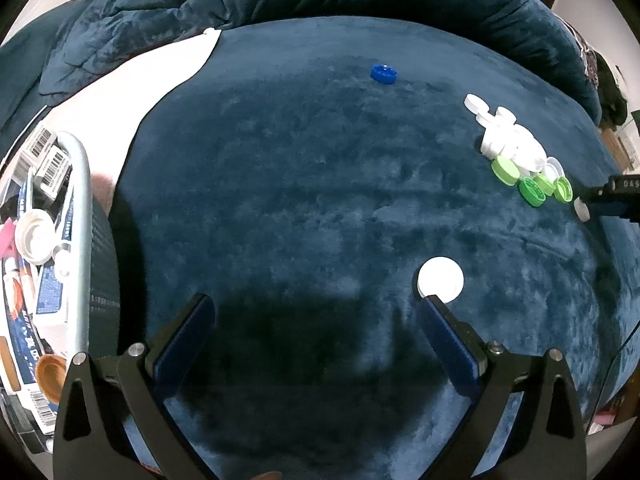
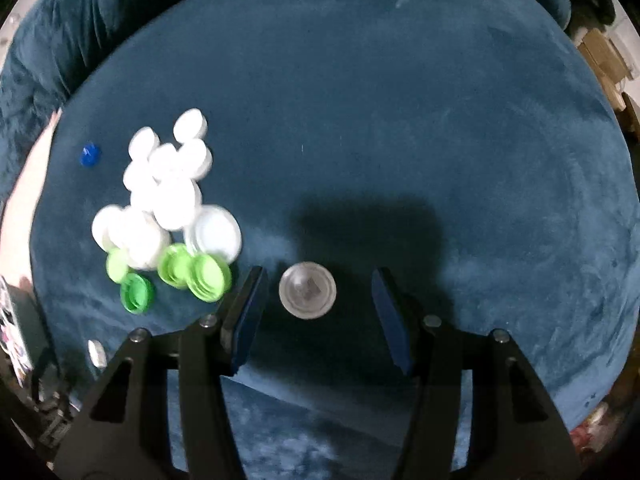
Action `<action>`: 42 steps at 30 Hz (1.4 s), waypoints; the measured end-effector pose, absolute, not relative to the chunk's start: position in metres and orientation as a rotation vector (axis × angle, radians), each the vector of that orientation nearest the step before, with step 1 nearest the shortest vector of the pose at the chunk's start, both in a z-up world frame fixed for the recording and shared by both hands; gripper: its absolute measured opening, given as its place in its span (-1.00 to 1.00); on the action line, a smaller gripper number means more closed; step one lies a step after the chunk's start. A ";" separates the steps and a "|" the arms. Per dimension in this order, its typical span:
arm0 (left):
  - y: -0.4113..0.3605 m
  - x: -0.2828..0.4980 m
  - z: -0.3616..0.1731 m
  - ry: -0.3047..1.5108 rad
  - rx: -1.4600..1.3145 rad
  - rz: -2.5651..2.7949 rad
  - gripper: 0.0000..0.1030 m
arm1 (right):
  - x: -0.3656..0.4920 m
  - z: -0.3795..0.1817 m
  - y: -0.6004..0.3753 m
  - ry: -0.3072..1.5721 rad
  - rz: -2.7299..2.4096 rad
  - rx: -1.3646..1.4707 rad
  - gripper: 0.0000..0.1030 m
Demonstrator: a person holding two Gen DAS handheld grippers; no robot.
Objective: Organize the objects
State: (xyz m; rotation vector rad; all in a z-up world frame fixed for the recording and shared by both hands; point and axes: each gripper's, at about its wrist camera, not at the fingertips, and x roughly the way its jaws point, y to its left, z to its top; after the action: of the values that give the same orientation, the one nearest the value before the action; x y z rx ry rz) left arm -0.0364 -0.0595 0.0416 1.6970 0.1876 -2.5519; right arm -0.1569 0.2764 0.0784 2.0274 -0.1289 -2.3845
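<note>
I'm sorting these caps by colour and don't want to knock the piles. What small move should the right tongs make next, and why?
Probably lower the right tongs straight down and close on the clear round plastic cap. It lies between the open fingers, untouched, apart from the green plastic caps and the white plastic caps to one side.

Blanket (image 1: 320,200): deep teal, mottled plush. Caps: one blue cap (image 1: 383,74); white caps (image 2: 168,192) clustered; green caps (image 2: 188,272), lime; one grey translucent cap (image 2: 307,290). Gripper pads (image 2: 248,312): dark blue on black.
</note>
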 end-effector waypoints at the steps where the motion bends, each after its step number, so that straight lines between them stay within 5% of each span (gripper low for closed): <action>1: -0.059 -0.036 0.041 0.187 1.700 -2.552 0.98 | -0.157 0.075 0.274 -0.113 -2.377 2.034 0.08; 3: -0.057 -0.036 0.040 0.188 1.704 -2.558 0.98 | -0.159 0.066 0.271 -0.121 -2.360 2.044 0.07; 7: -0.054 -0.033 0.042 0.213 1.690 -2.593 0.98 | -0.162 0.050 0.271 -0.167 -2.304 2.085 -0.36; 17: -0.012 -0.045 0.029 0.173 1.696 -2.697 0.90 | -0.148 0.092 0.266 -0.286 -2.334 1.929 -0.36; 20: -0.003 -0.054 0.022 0.164 1.702 -2.718 0.71 | -0.148 0.094 0.261 -0.247 -2.337 1.896 -0.36; 22: -0.002 -0.058 0.013 0.190 1.735 -2.720 0.08 | -0.145 0.097 0.255 -0.233 -2.328 1.877 -0.36; 25: -0.006 -0.055 0.016 0.201 1.718 -2.743 -0.41 | -0.144 0.101 0.250 -0.209 -2.318 1.857 -0.36; 42: -0.136 -0.005 0.131 0.374 1.277 -2.695 -0.41 | -0.114 0.129 0.141 -0.057 -2.213 1.711 -0.36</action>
State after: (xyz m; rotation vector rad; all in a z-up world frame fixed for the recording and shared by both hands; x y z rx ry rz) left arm -0.0050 -0.1359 0.1308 1.2771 0.3737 -2.6947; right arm -0.1143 0.1413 0.1287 1.7115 -0.0573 -2.2126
